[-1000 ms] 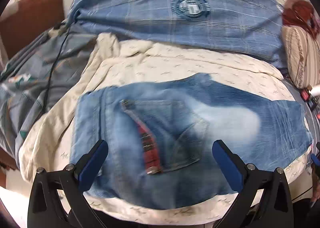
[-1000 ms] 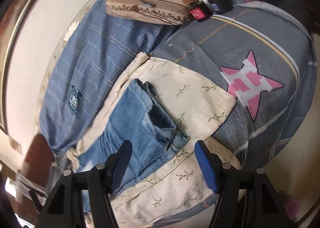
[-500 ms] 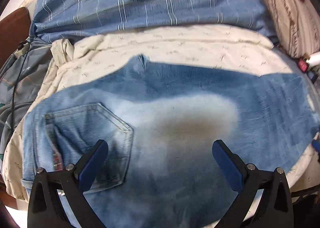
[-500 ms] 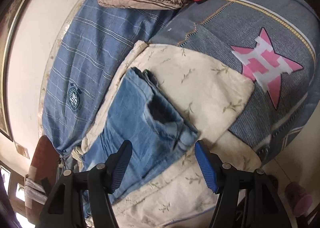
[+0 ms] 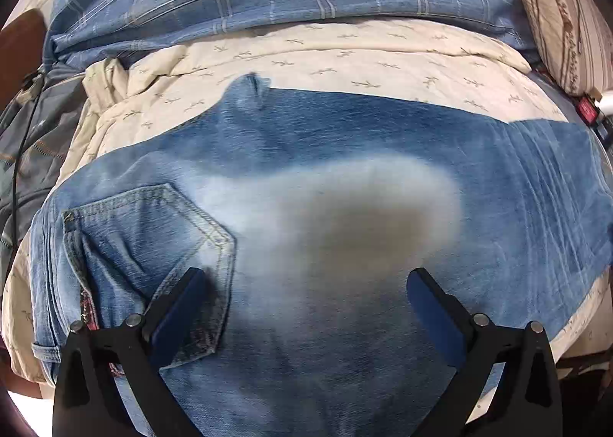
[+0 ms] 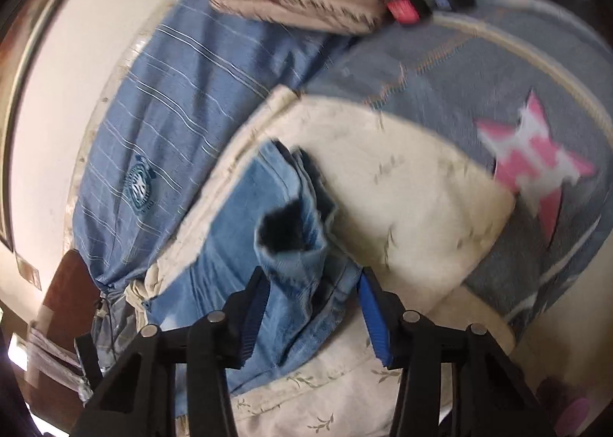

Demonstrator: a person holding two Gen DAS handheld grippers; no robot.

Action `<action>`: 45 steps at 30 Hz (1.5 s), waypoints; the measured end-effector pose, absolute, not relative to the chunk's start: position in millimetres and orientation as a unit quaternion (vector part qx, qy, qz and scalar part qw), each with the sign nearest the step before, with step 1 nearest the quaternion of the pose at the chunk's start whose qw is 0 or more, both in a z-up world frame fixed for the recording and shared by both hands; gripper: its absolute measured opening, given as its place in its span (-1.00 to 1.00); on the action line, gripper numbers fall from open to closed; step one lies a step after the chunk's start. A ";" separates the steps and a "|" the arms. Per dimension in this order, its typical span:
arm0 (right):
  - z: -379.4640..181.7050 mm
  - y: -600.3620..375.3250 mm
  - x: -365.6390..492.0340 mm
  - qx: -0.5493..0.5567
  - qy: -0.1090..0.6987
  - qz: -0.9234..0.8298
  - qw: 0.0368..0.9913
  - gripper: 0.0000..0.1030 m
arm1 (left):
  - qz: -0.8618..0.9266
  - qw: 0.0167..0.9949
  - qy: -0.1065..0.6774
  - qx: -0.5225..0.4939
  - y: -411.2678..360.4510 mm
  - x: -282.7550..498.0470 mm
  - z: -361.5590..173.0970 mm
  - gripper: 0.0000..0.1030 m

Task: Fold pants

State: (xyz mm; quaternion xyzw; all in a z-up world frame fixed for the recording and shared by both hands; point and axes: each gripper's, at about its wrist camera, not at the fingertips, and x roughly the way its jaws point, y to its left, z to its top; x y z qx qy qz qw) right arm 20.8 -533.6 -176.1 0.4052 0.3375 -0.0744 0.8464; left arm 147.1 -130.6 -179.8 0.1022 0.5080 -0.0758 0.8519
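Right wrist view: right gripper [image 6: 312, 303] closing around faded blue denim pants' [image 6: 230, 245] hem; left gripper [image 5: 306, 280] gapes wide above them.

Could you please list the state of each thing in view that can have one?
Jeans: spread flat on the cream quilt, back pocket up.
Leg hem: bunched, cuff gaping.
Left tongs: open, just above the denim.
Right tongs: closing, hem between them.

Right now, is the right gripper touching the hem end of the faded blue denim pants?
Cannot tell. In the right wrist view the right gripper is closing around the faded blue denim pants, but blur hides contact.
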 end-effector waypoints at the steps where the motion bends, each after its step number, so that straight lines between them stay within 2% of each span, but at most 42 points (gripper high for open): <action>1: -179.5 -534.2 21.0 0.412 0.343 -0.078 0.841 -0.04 | -0.073 0.849 0.512 0.112 -133.7 147.1 -182.5 1.00; 7: -178.0 -528.7 27.4 0.385 0.338 -0.093 0.854 0.00 | -0.079 0.853 0.497 0.136 -141.2 144.9 -185.6 1.00; 11: -172.9 -517.5 34.1 0.330 0.353 -0.114 0.868 -0.57 | -0.083 0.849 0.504 0.134 -136.7 147.5 -181.6 1.00; 14: -161.5 -506.1 35.8 0.304 0.336 -0.111 0.884 -0.65 | -0.074 0.854 0.500 0.128 -128.4 145.6 -176.0 1.00; 25: -119.7 -402.7 49.2 0.160 0.293 -0.038 0.942 -0.69 | -0.046 0.894 0.440 0.075 -71.6 134.3 -119.1 1.00; 28: -116.6 -373.5 50.7 0.151 0.295 0.005 0.943 -0.68 | -0.040 0.905 0.420 0.062 -53.4 130.7 -102.6 1.00; 33: -137.7 -307.1 63.4 0.131 0.357 0.109 0.919 -0.67 | -0.022 0.919 0.390 0.056 -22.6 125.2 -90.0 1.00; 35: -156.7 -278.5 75.6 0.124 0.408 0.149 0.892 -0.53 | -0.013 0.918 0.394 0.047 -9.6 127.7 -91.6 1.00; 37: -177.3 -253.4 85.8 0.084 0.458 0.143 0.873 -0.49 | -0.007 0.915 0.402 0.032 0.1 126.9 -95.2 1.00; 39: -173.9 -246.3 82.2 0.056 0.446 0.140 0.882 -0.48 | -0.009 0.910 0.413 0.016 7.5 128.8 -99.8 1.00; 41: -166.1 -253.6 78.8 0.065 0.443 0.162 0.879 -0.48 | -0.017 0.908 0.419 0.001 10.2 128.3 -101.1 1.00; 45: -149.5 -292.0 67.3 0.161 0.407 0.213 0.873 -0.44 | -0.044 0.904 0.424 -0.012 -1.3 133.7 -97.1 1.00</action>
